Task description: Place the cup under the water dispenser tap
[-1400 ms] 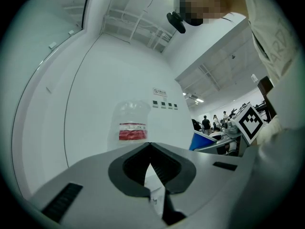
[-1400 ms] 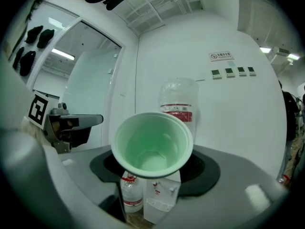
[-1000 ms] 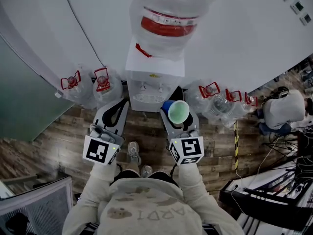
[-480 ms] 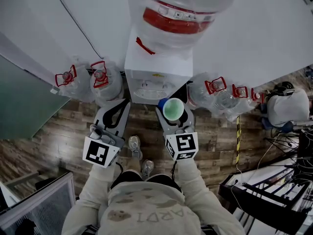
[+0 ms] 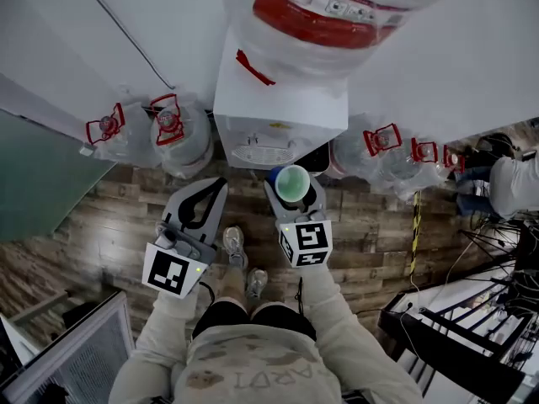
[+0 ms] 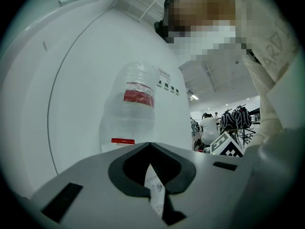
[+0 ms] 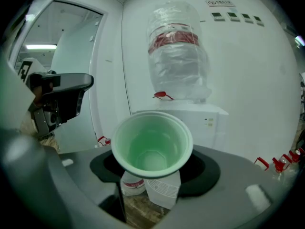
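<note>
The head view is bright and even: the white wall (image 5: 438,74) is nearly washed out, and shadows on the floor (image 5: 101,225) are soft. Its edges bow, and the bottle (image 5: 337,15) at top centre looks stretched and slightly smeared. Both gripper views are fisheye circles with black corners. The left one is cooler and dimmer, with ceiling lights (image 6: 194,97) glaring at centre right. In the right one the cup (image 7: 152,147) is sharp and the lower-left foreground is blurred.

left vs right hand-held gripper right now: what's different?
Load: the right hand-held gripper is clamped on an upright plastic cup, green inside; the left hand-held gripper holds nothing.
Jaws: the right's are spread around the cup; the left's tips meet.
Shared: both are grey, carry a marker cube, and point at the white water dispenser.
</note>
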A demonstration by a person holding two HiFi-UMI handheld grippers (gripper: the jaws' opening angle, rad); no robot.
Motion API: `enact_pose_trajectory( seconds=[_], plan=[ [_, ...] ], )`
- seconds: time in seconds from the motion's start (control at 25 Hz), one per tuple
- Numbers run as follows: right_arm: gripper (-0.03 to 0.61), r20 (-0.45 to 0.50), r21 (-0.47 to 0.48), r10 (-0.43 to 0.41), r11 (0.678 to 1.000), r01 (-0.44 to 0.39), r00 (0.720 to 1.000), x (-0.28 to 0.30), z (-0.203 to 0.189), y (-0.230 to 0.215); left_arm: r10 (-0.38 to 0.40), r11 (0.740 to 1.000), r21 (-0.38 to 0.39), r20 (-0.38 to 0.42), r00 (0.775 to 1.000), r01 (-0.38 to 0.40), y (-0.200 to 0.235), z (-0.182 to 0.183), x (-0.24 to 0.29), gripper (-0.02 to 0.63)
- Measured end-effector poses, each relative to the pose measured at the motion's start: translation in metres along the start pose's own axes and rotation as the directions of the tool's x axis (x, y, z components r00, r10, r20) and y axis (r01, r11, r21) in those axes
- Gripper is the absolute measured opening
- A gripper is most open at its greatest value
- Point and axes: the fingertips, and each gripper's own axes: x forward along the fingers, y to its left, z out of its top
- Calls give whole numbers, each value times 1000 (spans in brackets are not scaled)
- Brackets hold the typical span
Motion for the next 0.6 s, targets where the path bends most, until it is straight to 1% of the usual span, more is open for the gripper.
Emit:
enact_pose_trajectory(
  seconds=[0.12, 0.28, 0.6],
  plan=[
    [308, -23, 20, -7, 1000, 7, 1000, 16, -19, -6, -12, 1000, -10, -18, 1000, 12, 4, -17, 5, 5],
    [308, -53, 20, -15, 1000, 16, 998, 33, -46, -11, -29, 999, -24, -49, 998, 28, 8, -41, 11, 5],
    [308, -88, 16, -19, 1000, 20, 996, 68, -96, -13, -50, 998, -36, -62, 997, 48, 14, -78, 13, 5]
  ],
)
